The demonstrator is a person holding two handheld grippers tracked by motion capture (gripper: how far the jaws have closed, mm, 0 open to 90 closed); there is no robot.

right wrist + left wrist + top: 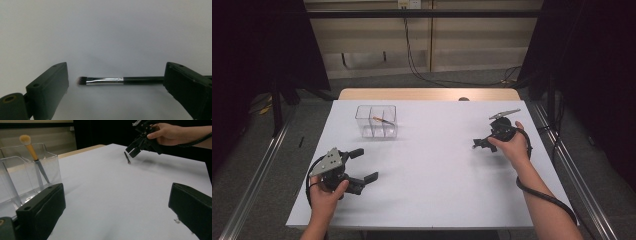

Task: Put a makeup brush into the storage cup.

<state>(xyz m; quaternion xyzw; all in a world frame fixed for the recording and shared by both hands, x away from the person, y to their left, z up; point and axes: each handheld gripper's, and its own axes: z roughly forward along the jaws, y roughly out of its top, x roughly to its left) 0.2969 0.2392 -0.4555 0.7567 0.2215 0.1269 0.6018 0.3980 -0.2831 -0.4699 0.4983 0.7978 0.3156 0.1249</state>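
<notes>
A: Right gripper [479, 144] is down over the far right of the table [437, 190], jaws spread wide, nothing in them.

B: And the brush [117, 80]?

A: Flat on the white top, between those jaws. In the right gripper view its long axis runs straight across from one jaw to the other, bristle tip toward the left jaw, black handle running off behind the right jaw.

B: Touching either one?

A: The bristles stop short of the left jaw, a clear gap there. At the handle end I can't tell whether jaw and handle meet; the jaw covers it.

B: From the other side?

A: The left gripper view has the brush [127, 157] as a small dark stick just below the right gripper [133, 149], lying on the table, silver end nearer that camera.

B: Left gripper?

A: Left gripper [366, 165] sits at the near left, jaws wide apart too, holding nothing, well apart from the brush.

B: Anything else out there?

A: A clear box [362, 117] with compartments at the far left, an orange brush [32, 150] leaning in one, fluffy head up.
</notes>
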